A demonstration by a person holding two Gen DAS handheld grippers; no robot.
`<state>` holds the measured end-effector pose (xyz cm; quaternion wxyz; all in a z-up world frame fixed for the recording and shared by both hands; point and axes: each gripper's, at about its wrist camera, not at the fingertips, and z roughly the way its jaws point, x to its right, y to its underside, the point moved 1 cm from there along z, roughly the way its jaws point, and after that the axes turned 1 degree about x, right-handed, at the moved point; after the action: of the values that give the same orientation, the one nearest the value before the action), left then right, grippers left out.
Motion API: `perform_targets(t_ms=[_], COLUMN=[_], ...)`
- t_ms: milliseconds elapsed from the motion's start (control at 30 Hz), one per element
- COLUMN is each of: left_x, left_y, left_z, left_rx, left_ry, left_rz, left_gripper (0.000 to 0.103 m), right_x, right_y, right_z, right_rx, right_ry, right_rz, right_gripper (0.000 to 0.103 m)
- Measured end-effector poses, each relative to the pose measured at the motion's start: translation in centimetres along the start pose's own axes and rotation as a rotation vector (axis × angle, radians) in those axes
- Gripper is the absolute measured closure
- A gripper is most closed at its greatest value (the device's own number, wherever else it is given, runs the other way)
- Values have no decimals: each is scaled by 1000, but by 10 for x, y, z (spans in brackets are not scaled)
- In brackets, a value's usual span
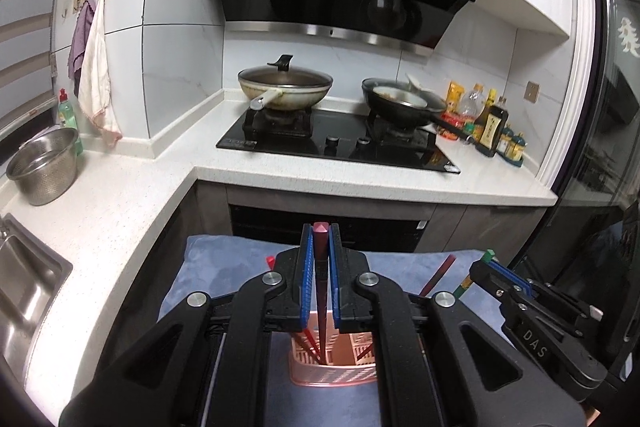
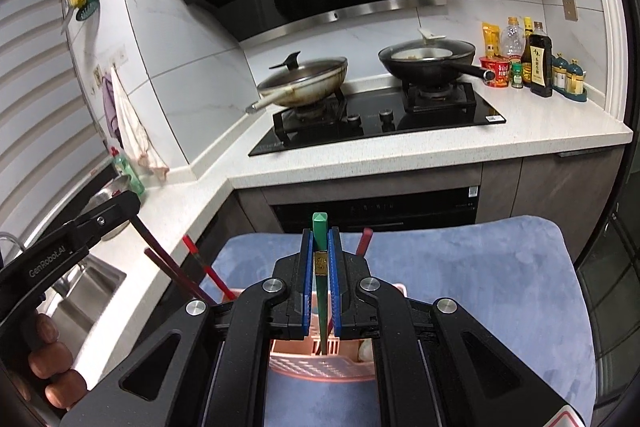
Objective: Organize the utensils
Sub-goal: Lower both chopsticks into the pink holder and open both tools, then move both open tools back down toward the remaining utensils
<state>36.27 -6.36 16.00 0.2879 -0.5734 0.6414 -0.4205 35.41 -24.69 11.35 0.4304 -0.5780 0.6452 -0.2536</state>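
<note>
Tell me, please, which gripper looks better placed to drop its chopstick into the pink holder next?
Probably the right gripper: its green chopstick already has its tip inside the pink holder. The left gripper and its dark red chopstick look nearly as ready.

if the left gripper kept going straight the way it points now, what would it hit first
Probably the pink utensil basket on the blue mat. The left gripper, shut on a dark red chopstick, points down over it, so the chopstick's lower tip would likely enter first. Depth is hard to judge in this fisheye view.
</note>
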Motion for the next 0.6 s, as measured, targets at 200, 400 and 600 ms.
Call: perform_targets(t_ms=[200, 400, 600], left_x=[1, 5, 9], left_y=[12, 23, 33], left_z=[8, 6, -7], left_rx=[-31, -31, -10], left_ry=[-14, -51, -98], left_rz=[7, 41, 74], left_gripper=[96, 88, 62], right_x=[-5, -12, -17], right_y=[7, 13, 18], right_z=[3, -3, -20], right_rx=[-20, -10, 16], right_ry=[8, 35, 46], right_rz=[-23, -51, -66], right_gripper=[96, 80, 68])
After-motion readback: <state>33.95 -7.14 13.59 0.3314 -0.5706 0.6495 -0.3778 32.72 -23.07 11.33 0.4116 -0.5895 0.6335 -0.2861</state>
